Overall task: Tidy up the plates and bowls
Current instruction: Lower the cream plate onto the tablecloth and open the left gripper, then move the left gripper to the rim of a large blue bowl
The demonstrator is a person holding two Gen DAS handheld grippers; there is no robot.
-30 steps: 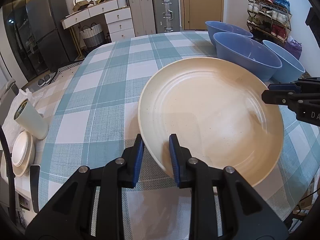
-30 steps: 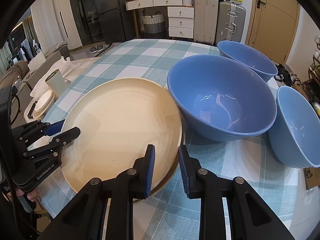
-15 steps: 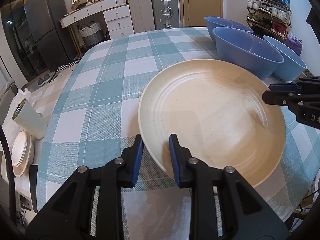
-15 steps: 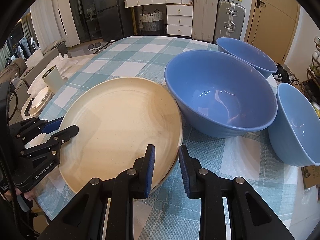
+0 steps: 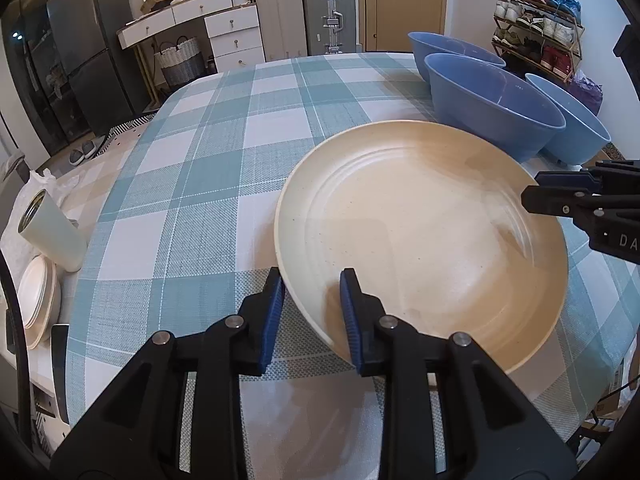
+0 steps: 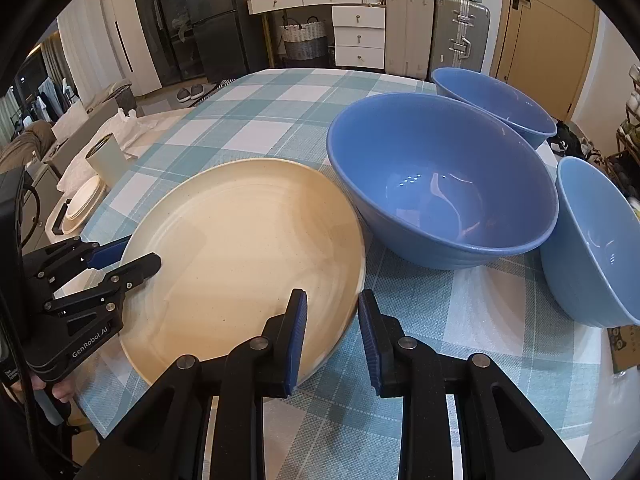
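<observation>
A lived-in home: checked tablecloth [image 5: 208, 184], shoe rack [image 5: 536, 24], suitcases [image 5: 328, 16], drawers [image 5: 234, 36] and fridge [image 5: 92, 52].

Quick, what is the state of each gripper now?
Left gripper: shut on the plate rim.
Right gripper: shut on the plate's opposite rim.

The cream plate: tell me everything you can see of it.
The cream plate is large, round and shallow, with faint concentric ridges, fine dark speckles and a glossy, ceramic-looking glaze. It is empty. It sits over the checked tablecloth, slightly tilted; whether it rests on it is unclear. The left tongs straddle one rim, the right tongs the opposite rim. Its far edge lies close to the nearest blue bowl.
</observation>
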